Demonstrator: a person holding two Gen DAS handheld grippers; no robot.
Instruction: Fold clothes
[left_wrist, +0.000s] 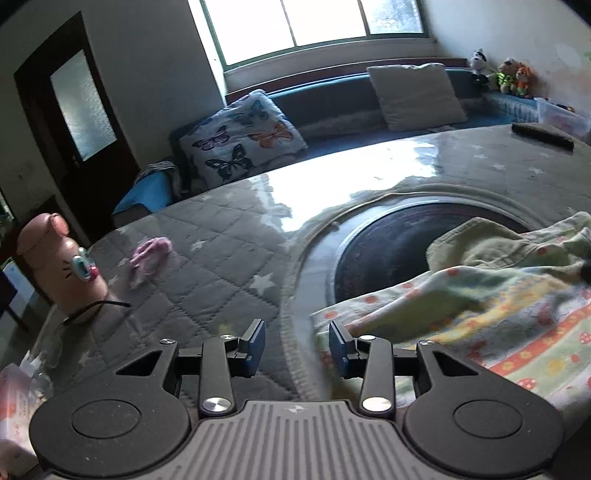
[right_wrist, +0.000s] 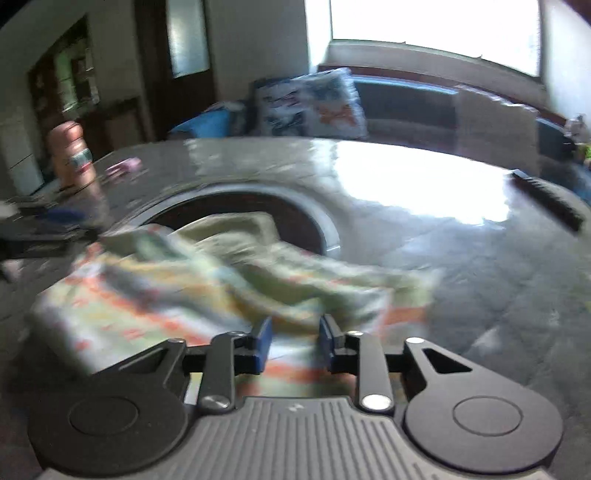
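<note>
A light green child's garment (left_wrist: 491, 295) with orange and yellow patterned bands lies crumpled on the table, partly over a dark round inset. In the right wrist view the garment (right_wrist: 229, 280) is blurred and spreads in front of the fingers. My left gripper (left_wrist: 297, 341) is open and empty, just left of the garment's near left corner. My right gripper (right_wrist: 295, 341) is open and empty, over the garment's near edge.
The table (left_wrist: 207, 236) wears a grey quilted star cover under clear plastic, with a dark round inset (left_wrist: 391, 236). A pink pig-shaped object (left_wrist: 62, 266) and a small pink cloth (left_wrist: 151, 251) sit left. A dark remote (left_wrist: 543, 134) lies far right. A cushioned bench (left_wrist: 332, 110) lies behind.
</note>
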